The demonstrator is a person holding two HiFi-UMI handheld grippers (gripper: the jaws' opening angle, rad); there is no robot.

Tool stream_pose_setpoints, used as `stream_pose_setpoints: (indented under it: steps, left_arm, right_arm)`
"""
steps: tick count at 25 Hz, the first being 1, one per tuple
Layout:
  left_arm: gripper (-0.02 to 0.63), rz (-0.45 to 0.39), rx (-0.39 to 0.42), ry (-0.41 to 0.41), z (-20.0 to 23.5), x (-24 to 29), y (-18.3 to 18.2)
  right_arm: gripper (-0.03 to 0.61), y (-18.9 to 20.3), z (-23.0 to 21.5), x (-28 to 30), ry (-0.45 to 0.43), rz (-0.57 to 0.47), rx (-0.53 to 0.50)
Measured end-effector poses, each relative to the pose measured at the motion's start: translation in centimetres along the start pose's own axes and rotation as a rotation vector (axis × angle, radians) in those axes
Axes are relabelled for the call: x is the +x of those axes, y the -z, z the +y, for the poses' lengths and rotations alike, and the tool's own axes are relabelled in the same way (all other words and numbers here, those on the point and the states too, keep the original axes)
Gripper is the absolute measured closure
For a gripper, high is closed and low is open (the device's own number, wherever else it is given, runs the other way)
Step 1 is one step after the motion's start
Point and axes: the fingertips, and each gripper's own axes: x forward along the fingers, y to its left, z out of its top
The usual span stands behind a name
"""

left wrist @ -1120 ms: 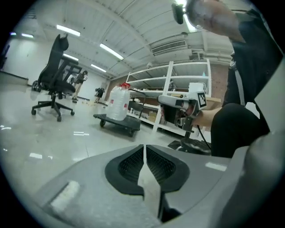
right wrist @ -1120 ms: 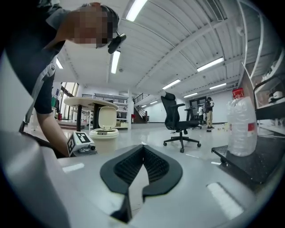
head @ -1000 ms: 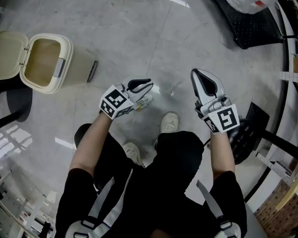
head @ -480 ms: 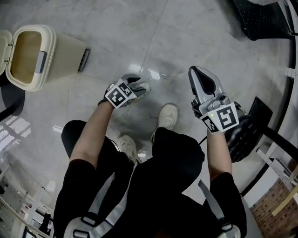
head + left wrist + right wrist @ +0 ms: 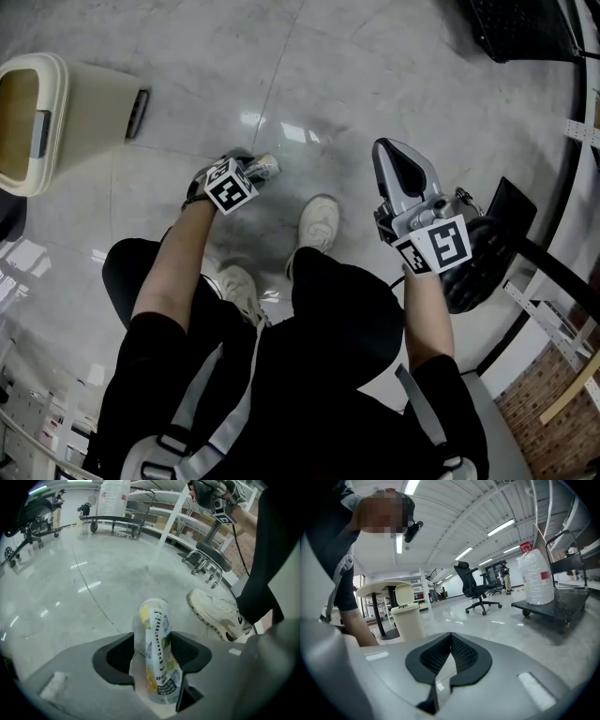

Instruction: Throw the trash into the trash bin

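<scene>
A crumpled white-and-yellow drink can (image 5: pixel 157 653) stands between the jaws of my left gripper (image 5: pixel 152 640), its top pointing at the grey floor. Those jaws have just been opening and now stand wide, with a gap on the can's left side. From the head view, the left gripper (image 5: pixel 257 170) is low near the floor with the can (image 5: pixel 266 166) at its tip. The cream trash bin (image 5: pixel 37 122) stands lid-up at the far left, well apart. My right gripper (image 5: pixel 389 157) is held higher, shut and empty; its view (image 5: pixel 450 634) faces the bin (image 5: pixel 407 618).
The person's white shoes (image 5: pixel 319 221) rest on the floor just right of the can. A black stool seat (image 5: pixel 476 264) is beside the right hand. A round table (image 5: pixel 382 588), an office chair (image 5: pixel 476 590) and a loaded cart (image 5: pixel 555 603) stand further off.
The left gripper has dropped toward the floor with the can and its jaws have spread. The right gripper has sunk a little. The bin has slid toward the left edge of the head view.
</scene>
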Motion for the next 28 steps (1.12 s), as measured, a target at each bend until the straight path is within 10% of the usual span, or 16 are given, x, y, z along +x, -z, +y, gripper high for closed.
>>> stream_pose_setpoints:
  steps: [5,14,28]
  left_arm:
    - [0.514,0.001,0.022,0.048,-1.2,0.1,-0.3]
    - [0.538,-0.055,0.006,-0.054,-0.5,-9.0,-4.3]
    - [0.540,-0.475,-0.264,-0.219,-10.8,-44.4,-15.5]
  right_arm:
    - [0.572,-0.3,-0.4,-0.6,0.011,-0.002,-0.005]
    - [0.574,-4.7,1.3,0.1,-0.010,0.056,0.035]
    - [0.572,-30.9,10.1,-6.5,-0.079,0.064,0.014]
